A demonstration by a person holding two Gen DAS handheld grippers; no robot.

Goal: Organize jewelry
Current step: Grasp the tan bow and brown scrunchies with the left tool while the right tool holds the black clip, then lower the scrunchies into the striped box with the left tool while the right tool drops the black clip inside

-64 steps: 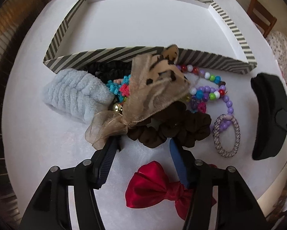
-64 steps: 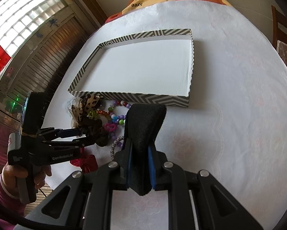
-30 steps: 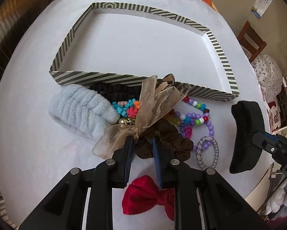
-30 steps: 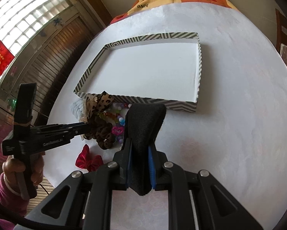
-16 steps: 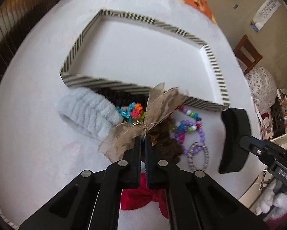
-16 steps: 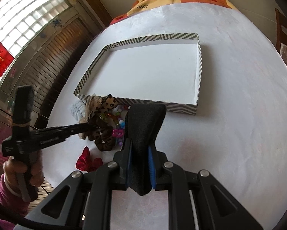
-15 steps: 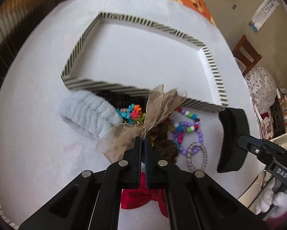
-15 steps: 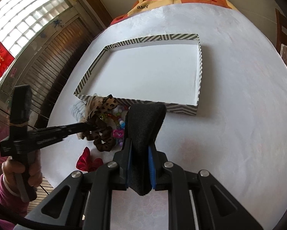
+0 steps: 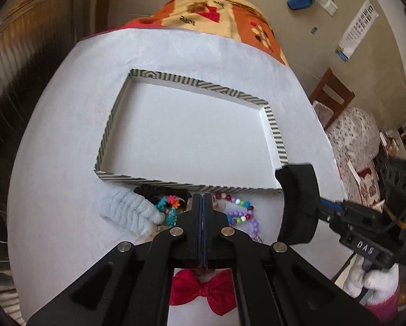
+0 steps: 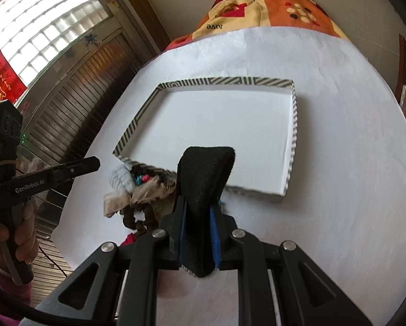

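A striped tray [image 9: 189, 82] [image 10: 230, 81] with a bare white floor lies on the white table. In front of its near wall sits a pile: a pale blue fluffy scrunchie [image 9: 124, 209] [image 10: 120, 179], bead bracelets [image 9: 241, 214], a black scrunchie [image 9: 154, 190] and a red bow [image 9: 203, 290]. My left gripper [image 9: 202, 198] [image 10: 95, 164] is shut above the pile, and nothing shows at its tips. The beige bow [image 10: 140, 194], blurred, is on the pile over a brown scrunchie [image 10: 138, 220], apart from those tips. My right gripper [image 10: 199, 203] [image 9: 325, 206] is shut on a black padded piece [image 10: 205, 168] [image 9: 298, 203] near the tray's near right corner.
A patterned orange blanket [image 9: 216, 13] hangs past the table's far end. A wooden chair [image 9: 333, 95] stands to the right, and slatted wooden panels [image 10: 75, 114] to the left. A hand [image 10: 10, 233] holds the left gripper at the table's near left edge.
The left gripper shut at the beige bow's knot, then rose and tilted up. The bow no longer shows ahead of its tips. The right gripper lifted slightly with the black piece.
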